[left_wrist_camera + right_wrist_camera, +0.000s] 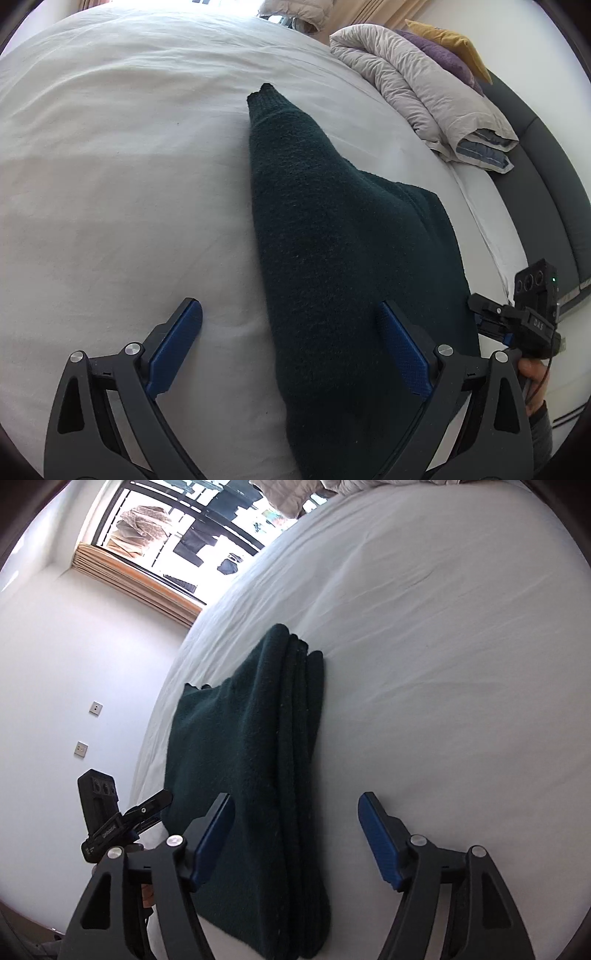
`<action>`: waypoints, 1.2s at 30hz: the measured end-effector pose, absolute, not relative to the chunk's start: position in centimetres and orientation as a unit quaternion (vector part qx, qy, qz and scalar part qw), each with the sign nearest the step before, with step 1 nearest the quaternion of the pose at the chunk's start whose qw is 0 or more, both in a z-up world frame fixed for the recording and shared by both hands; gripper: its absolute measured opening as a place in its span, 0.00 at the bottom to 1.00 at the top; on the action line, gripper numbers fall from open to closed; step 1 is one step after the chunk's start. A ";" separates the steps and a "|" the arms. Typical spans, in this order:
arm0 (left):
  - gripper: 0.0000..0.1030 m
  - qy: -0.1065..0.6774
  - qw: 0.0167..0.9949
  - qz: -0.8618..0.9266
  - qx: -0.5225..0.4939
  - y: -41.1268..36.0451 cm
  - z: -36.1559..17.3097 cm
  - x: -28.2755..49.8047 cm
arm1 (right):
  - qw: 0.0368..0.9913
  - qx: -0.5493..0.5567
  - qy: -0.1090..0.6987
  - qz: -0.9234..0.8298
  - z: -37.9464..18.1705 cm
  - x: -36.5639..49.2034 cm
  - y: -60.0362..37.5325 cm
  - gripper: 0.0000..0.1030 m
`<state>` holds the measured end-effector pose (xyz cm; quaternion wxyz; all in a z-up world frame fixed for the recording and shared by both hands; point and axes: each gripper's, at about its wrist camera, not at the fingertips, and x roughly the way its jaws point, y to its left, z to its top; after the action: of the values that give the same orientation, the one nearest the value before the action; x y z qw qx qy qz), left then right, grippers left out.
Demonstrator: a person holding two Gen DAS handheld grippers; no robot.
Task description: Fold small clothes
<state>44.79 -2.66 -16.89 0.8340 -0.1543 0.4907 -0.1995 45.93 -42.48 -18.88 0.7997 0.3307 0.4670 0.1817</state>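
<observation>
A dark green knitted garment (pixel 332 258) lies folded in a long narrow stack on the white bed sheet (pixel 129 166). In the right wrist view the garment (pixel 251 757) shows several layered edges along its right side. My left gripper (pixel 290 310) is open just above it, one blue pad (pixel 402 350) over the knit and the other over bare sheet. My right gripper (pixel 295 799) is open too, straddling the garment's near end without pressing on it. Each gripper shows in the other's view: the right gripper (pixel 491 314) beside the garment's right edge, the left gripper (pixel 155 805) at its left edge.
A folded beige duvet (pixel 417 88) with purple and yellow cushions (pixel 447 40) lies at the bed's far right, against a dark headboard (pixel 546 177). A window (pixel 177 542) and a white wall with sockets (pixel 88 727) stand beyond the bed's left edge. A hand (pixel 532 373) holds the right gripper.
</observation>
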 end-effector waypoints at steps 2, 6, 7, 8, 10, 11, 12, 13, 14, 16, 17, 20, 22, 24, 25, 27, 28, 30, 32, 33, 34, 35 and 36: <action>0.92 0.494 0.826 -0.208 -0.174 -2.9 -17.2 45.4 | 0.789 0.346 0.469 0.194 -19.2 47.3 -42.1 0.69; 0.62 0.513 0.805 -0.231 -0.188 -4.1 -17.8 46.4 | 0.772 0.335 0.495 0.215 -19.8 48.9 -40.1 0.39; 0.58 0.515 0.802 -0.231 -0.196 -4.1 -18.0 46.5 | 0.773 0.333 0.495 0.215 -19.8 48.9 -39.8 0.36; 0.55 0.518 0.796 -0.235 -0.206 -3.9 -18.1 46.7 | 0.772 0.337 0.494 0.215 -19.8 48.8 -39.7 0.36; 0.43 0.523 0.785 -0.243 -0.227 -3.1 -18.3 47.1 | 0.771 0.346 0.491 0.210 -19.5 48.5 -39.8 0.30; 0.40 0.523 0.779 -0.249 -0.238 -2.6 -18.2 47.0 | 0.774 0.346 0.488 0.208 -19.1 48.3 -39.7 0.29; 0.36 0.523 0.776 -0.254 -0.247 -2.1 -18.0 47.0 | 0.778 0.342 0.486 0.204 -18.6 48.0 -39.4 0.27; 0.35 0.523 0.773 -0.256 -0.253 -1.6 -17.6 46.9 | 0.782 0.339 0.483 0.201 -17.9 47.6 -39.1 0.27; 0.34 0.522 0.772 -0.258 -0.254 -1.1 -17.1 46.6 | 0.786 0.337 0.479 0.201 -17.0 47.2 -38.6 0.26; 0.33 0.518 0.775 -0.261 -0.251 -0.2 -15.8 45.8 | 0.792 0.328 0.471 0.207 -15.1 46.8 -37.3 0.25; 0.33 0.515 0.777 -0.262 -0.249 0.5 -15.0 45.2 | 0.795 0.321 0.470 0.210 -14.2 46.4 -36.5 0.25; 0.33 0.503 0.783 -0.263 -0.253 3.6 -12.3 43.7 | 0.796 0.309 0.468 0.228 -11.8 45.3 -33.5 0.25; 0.33 0.495 0.788 -0.261 -0.254 6.6 -10.3 42.4 | 0.793 0.313 0.461 0.246 -10.4 44.4 -31.4 0.25; 0.33 0.485 0.798 -0.259 -0.247 9.4 -8.6 40.7 | 0.792 0.309 0.453 0.267 -9.3 43.5 -29.1 0.25; 0.33 0.482 0.802 -0.255 -0.242 10.9 -8.0 39.6 | 0.790 0.307 0.451 0.278 -8.8 43.2 -28.2 0.25; 0.34 0.478 0.813 -0.244 -0.224 13.2 -7.2 37.6 | 0.784 0.303 0.456 0.291 -8.6 42.8 -25.9 0.25; 0.34 0.477 0.818 -0.236 -0.218 14.4 -7.1 36.6 | 0.779 0.303 0.462 0.297 -8.9 42.6 -24.8 0.25; 0.34 0.478 0.823 -0.224 -0.212 16.7 -7.4 35.0 | 0.769 0.306 0.473 0.304 -9.9 42.2 -22.9 0.25; 0.34 0.486 0.819 -0.214 -0.216 18.9 -8.4 33.7 | 0.760 0.308 0.482 0.309 -11.0 41.8 -21.0 0.25; 0.34 0.490 0.818 -0.210 -0.216 20.2 -9.1 33.0 | 0.757 0.307 0.487 0.309 -11.6 41.6 -20.1 0.25; 0.34 0.495 0.815 -0.207 -0.218 21.2 -10.1 32.3 | 0.755 0.304 0.493 0.307 -12.2 41.4 -19.5 0.25; 0.34 0.502 0.811 -0.204 -0.221 21.9 -11.1 31.8 | 0.751 0.303 0.501 0.305 -12.9 41.3 -19.0 0.25; 0.34 0.507 0.808 -0.201 -0.223 22.5 -12.1 31.5 | 0.751 0.300 0.507 0.299 -13.8 41.2 -18.7 0.25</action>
<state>31.47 22.47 -12.07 0.8083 -0.2227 0.5067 -0.2010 41.20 -18.72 -13.77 0.7509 0.3002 0.5066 0.2991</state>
